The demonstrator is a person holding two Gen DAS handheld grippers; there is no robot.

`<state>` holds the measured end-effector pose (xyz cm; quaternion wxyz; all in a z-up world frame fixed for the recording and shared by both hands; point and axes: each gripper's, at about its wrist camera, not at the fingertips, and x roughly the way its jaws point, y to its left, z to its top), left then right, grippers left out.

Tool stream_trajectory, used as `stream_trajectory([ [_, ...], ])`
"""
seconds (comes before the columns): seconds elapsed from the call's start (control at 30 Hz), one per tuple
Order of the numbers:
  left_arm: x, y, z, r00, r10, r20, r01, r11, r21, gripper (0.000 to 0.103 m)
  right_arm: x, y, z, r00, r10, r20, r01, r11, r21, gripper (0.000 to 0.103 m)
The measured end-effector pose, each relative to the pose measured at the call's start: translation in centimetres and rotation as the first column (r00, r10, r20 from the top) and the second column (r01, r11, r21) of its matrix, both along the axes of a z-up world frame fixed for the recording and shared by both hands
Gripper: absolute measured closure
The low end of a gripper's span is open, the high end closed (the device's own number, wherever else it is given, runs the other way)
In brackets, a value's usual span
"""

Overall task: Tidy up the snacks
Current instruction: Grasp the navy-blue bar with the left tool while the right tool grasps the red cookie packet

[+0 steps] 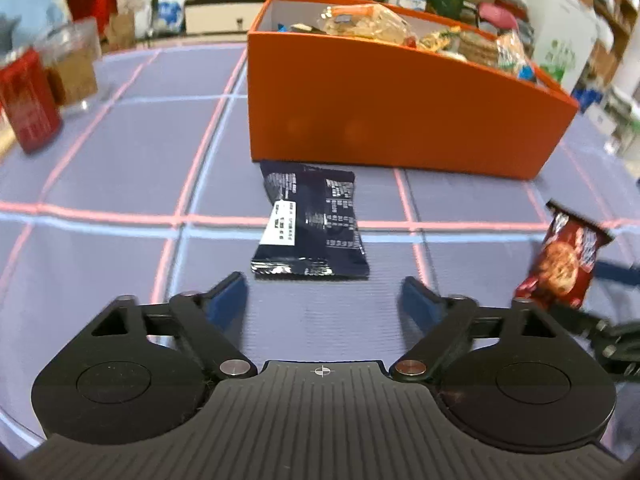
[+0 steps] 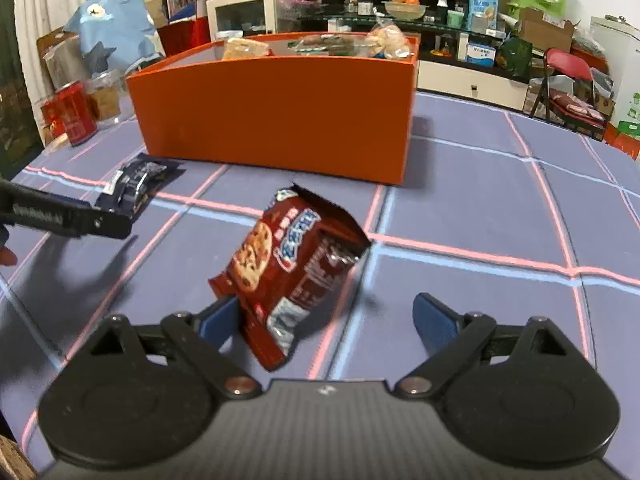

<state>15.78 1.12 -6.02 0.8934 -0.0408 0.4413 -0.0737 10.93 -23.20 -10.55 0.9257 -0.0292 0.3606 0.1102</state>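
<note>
An orange box (image 1: 384,120) holding several snack packs stands on the purple table; it also shows in the right wrist view (image 2: 276,116). A dark blue snack pack (image 1: 310,226) lies flat just in front of my open left gripper (image 1: 322,300), near the box's front wall. It also shows in the right wrist view (image 2: 138,184). A red cookie pack (image 2: 286,268) stands tilted between the fingers of my right gripper (image 2: 328,320), leaning against the left finger; the jaws are wide apart. The cookie pack shows at the right in the left wrist view (image 1: 564,256).
A red can (image 2: 72,114) and a clear cup (image 1: 74,66) stand at the table's far left. The left gripper's body (image 2: 68,214) reaches in from the left of the right wrist view. A cluttered room with a red chair (image 2: 568,80) lies beyond the table.
</note>
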Motion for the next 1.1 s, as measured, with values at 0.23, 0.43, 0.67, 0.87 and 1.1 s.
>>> stream_trajectory([
  [0.23,0.1,-0.9,-0.5,1.0,0.026,0.012,-0.027,0.997,0.077,0.02,-0.4,-0.2,-0.3,1.0,0.006,0.024,-0.006,1.0,-0.004,0.009],
  [0.43,-0.3,-0.6,-0.6,0.999,0.013,0.041,-0.016,0.998,0.067,0.028,-1.0,-1.4,1.2,1.0,-0.021,0.021,0.02,0.999,0.046,0.009],
  [0.67,-0.4,3.8,1.2,0.992,0.101,0.074,-0.086,0.979,-0.183,0.027,3.0,-0.6,1.5,0.994,-0.105,-0.013,0.105,0.986,0.13,0.009],
  [0.87,-0.1,4.2,0.2,0.995,0.082,0.055,-0.071,0.982,-0.176,0.026,4.3,2.0,-0.2,0.993,-0.115,0.006,0.116,0.993,-0.02,0.009],
  [1.1,-0.3,4.2,0.4,0.995,0.073,0.074,-0.058,0.982,-0.182,0.023,1.8,-1.8,-0.2,0.99,-0.143,0.016,0.144,0.989,-0.021,0.009],
])
